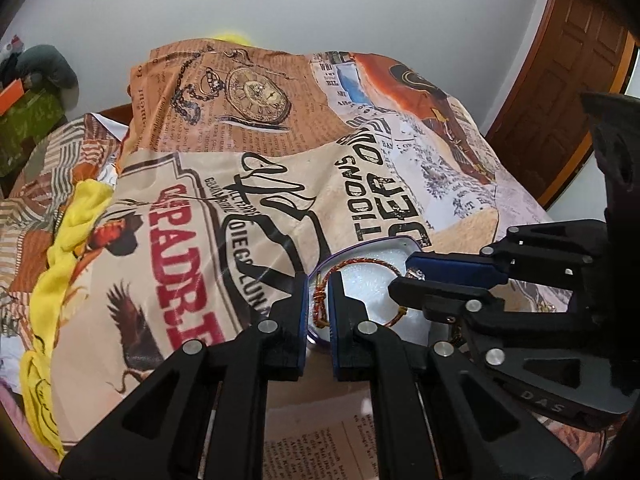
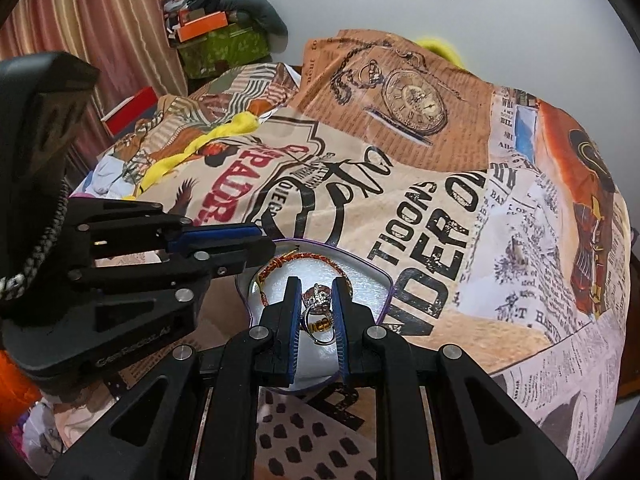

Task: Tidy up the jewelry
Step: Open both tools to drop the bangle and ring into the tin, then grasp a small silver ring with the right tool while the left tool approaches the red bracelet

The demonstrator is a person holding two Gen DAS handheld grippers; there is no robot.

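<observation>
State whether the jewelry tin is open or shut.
Open: the tin has no lid on, and its white lining, bracelet and ring show.

Printed bedspread (image 1: pixel 280 184), yellow cloth (image 1: pixel 68 248)

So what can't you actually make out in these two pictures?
- Ring, right wrist view: the right gripper fingers cover its sides; in the left wrist view it is almost hidden.
- Bracelet, left wrist view: the left gripper fingers hide its near part.
- Tin, both views: near rim behind the fingers, so its full shape is unclear.
- Blanket: whatever lies underneath is covered.
</observation>
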